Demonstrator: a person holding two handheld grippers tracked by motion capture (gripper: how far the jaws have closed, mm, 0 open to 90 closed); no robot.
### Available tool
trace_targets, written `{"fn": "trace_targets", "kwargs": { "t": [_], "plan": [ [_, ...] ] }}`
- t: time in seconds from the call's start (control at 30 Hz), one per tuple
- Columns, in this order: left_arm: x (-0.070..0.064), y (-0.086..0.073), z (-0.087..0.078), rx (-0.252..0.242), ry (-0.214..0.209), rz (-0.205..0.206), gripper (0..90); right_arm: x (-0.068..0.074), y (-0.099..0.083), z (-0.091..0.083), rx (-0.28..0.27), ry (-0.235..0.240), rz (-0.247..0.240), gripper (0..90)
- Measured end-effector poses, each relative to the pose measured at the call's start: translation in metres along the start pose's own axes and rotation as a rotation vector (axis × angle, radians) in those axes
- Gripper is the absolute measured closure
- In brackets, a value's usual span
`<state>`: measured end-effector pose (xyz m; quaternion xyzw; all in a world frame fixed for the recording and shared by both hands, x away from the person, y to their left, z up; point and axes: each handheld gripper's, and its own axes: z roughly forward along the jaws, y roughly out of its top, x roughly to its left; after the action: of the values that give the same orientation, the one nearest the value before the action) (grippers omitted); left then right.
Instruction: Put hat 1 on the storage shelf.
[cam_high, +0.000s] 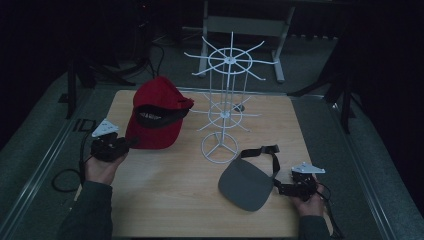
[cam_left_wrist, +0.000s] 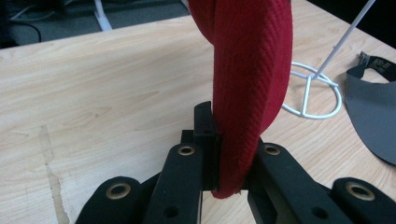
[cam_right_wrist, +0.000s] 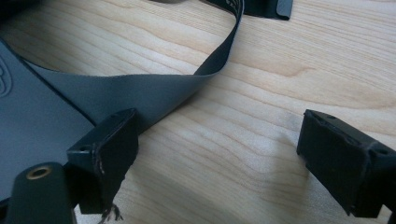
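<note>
Nearest the person, at the table's (cam_high: 165, 200) right front: right gripper (cam_high: 285, 189), held low over the wood, jaws standing wide apart with nothing between them. In the right gripper view its left jaw lay at the edge of the grey visor (cam_right_wrist: 42, 126), just where the brim met the strap (cam_right_wrist: 219, 51); the right jaw stood well clear on bare wood. The grey visor (cam_high: 247, 184) lay flat beside this gripper, its dark strap (cam_high: 270, 156) looping back toward the wire base. At the left front: left gripper (cam_high: 131, 143), jaws clamped on the edge of the red cap (cam_left_wrist: 250, 93), the folded red fabric rising upright between them in the left gripper view. The red cap (cam_high: 157, 115) stood at the table's left, partly raised, opening toward the camera, touching the left gripper. Farther, at centre: white wire display rack (cam_high: 222, 100), upright on a ring base (cam_high: 219, 148), two tiers of radiating hooks, all bare. Beyond: floor, a pale frame, dim. Step in hand, by judgement: cap secured for carrying to a hook; visor not yet taken. Next move would call for lifting the cap clear and setting it over a hook end without tipping the light rack, and for closing the right jaws on the visor's edge.
</note>
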<state>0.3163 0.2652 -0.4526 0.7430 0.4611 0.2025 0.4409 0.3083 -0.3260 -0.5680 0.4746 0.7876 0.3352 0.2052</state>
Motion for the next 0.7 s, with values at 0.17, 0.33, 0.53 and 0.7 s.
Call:
{"fn": "trace_targets", "kwargs": {
  "t": [0.17, 0.33, 0.53, 0.7],
  "plan": [
    [-0.001, 0.006, -0.004, -0.010, 0.007, 0.010, 86.1, 0.000, 0.000, 0.000, 0.000, 0.000, 0.000, 12.5],
    [-0.002, 0.011, -0.007, -0.026, 0.010, 0.017, 86.1, 0.000, 0.000, 0.000, 0.000, 0.000, 0.000, 12.5],
    [-0.004, 0.018, -0.011, -0.044, 0.018, 0.028, 86.1, 0.000, 0.000, 0.000, 0.000, 0.000, 0.000, 12.5],
    [-0.005, 0.023, -0.013, -0.058, 0.023, 0.032, 86.1, 0.000, 0.000, 0.000, -0.001, 0.000, 0.002, 12.5]
  ]
}}
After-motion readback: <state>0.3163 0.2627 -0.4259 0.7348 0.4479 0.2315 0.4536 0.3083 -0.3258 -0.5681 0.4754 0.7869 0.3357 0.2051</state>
